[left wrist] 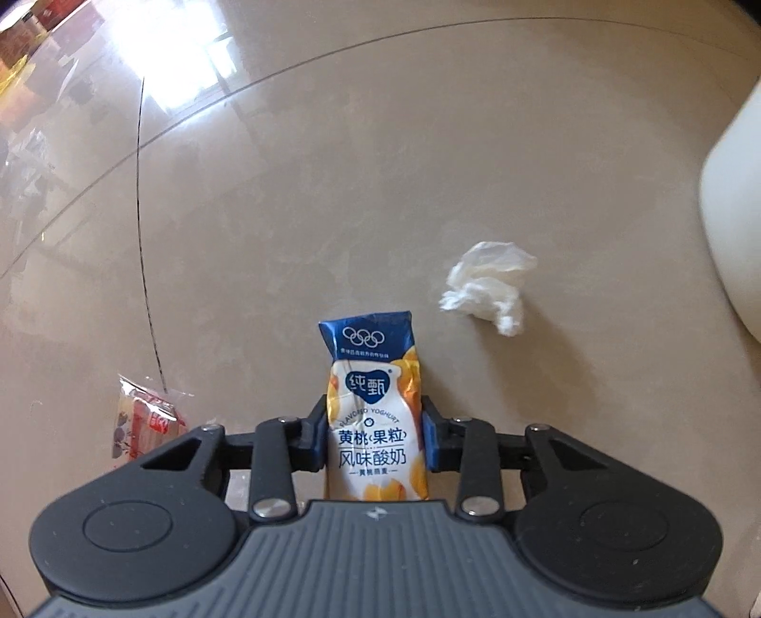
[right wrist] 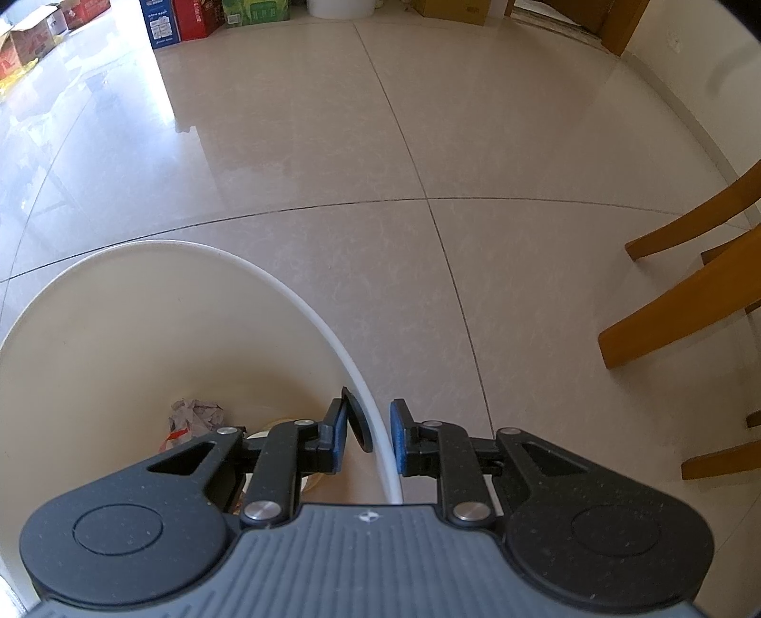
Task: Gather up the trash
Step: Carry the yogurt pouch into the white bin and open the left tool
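1. Left gripper [left wrist: 375, 430] pointed steeply down at the tiled floor [left wrist: 333, 214], its blue pads pressed against both sides of a yoghurt carton [left wrist: 373, 409]; grip clamped on the carton
2. Carton was squashed, blue top with ring logo, white and orange body with printed text, lying lengthwise between the fingers; could not tell whether it was off the floor
3. Crumpled white tissue [left wrist: 487, 285] lay on the floor just up and right of the carton, apart from it
4. Clear snack wrapper [left wrist: 140, 420] with red and yellow print lay on the floor to the left, partly hidden behind the gripper body
5. Curved white bin [left wrist: 732, 214] side showed at the right edge of the left wrist view
6. Right gripper [right wrist: 368, 439] clenched on the rim of the same white bin [right wrist: 304, 304]; one finger inside the wall, one outside, rim running between the pads
7. Left pad on that gripper looked peeled or bent away from its finger
8. Inside the bin at the bottom: crumpled paper scrap [right wrist: 197, 413] with some red print, plus a round pale item mostly hidden by the gripper
9. Wooden chair legs [right wrist: 680, 304] stood to the right, well apart from the bin
10. Cardboard boxes [right wrist: 190, 19] lined the far edge of the floor
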`<action>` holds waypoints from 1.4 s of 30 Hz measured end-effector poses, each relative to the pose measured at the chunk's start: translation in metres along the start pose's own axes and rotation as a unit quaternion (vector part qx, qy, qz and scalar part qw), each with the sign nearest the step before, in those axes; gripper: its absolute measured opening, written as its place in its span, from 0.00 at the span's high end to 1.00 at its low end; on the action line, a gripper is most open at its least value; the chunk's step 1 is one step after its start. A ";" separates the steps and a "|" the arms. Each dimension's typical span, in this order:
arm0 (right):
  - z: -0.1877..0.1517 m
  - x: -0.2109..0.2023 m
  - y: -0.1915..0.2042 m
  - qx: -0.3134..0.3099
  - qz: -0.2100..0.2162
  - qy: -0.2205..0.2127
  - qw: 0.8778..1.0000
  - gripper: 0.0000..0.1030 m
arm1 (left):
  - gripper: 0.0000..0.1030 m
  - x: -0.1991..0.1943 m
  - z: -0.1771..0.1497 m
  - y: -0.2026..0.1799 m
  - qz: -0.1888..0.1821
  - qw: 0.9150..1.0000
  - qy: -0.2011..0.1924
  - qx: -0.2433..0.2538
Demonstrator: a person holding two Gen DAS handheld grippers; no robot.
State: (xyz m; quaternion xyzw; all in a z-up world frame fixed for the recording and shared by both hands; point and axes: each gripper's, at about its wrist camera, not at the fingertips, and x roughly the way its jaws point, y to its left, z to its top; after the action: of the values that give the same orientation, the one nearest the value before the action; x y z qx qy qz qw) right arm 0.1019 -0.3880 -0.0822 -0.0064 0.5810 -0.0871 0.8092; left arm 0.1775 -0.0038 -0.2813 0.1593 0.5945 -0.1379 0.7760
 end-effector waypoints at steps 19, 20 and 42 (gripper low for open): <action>0.000 -0.001 -0.006 0.005 0.009 -0.002 1.000 0.78 | 0.67 -0.231 0.065 -0.084 -0.100 0.989 -0.053 0.100; 0.001 -0.001 -0.008 0.007 0.010 -0.002 1.000 0.78 | 0.67 -0.250 0.072 -0.094 -0.113 0.985 -0.067 0.110; 0.000 0.001 -0.025 0.014 0.024 -0.003 1.000 0.79 | 0.13 -0.303 0.125 -0.170 -0.181 0.966 -0.156 0.102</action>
State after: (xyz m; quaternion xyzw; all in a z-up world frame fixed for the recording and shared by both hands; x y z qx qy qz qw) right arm 0.0990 -0.4132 -0.0802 0.0183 0.5776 -0.0756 0.8126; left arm 0.1421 -0.2025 0.0276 0.1040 0.4677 -0.3586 0.8011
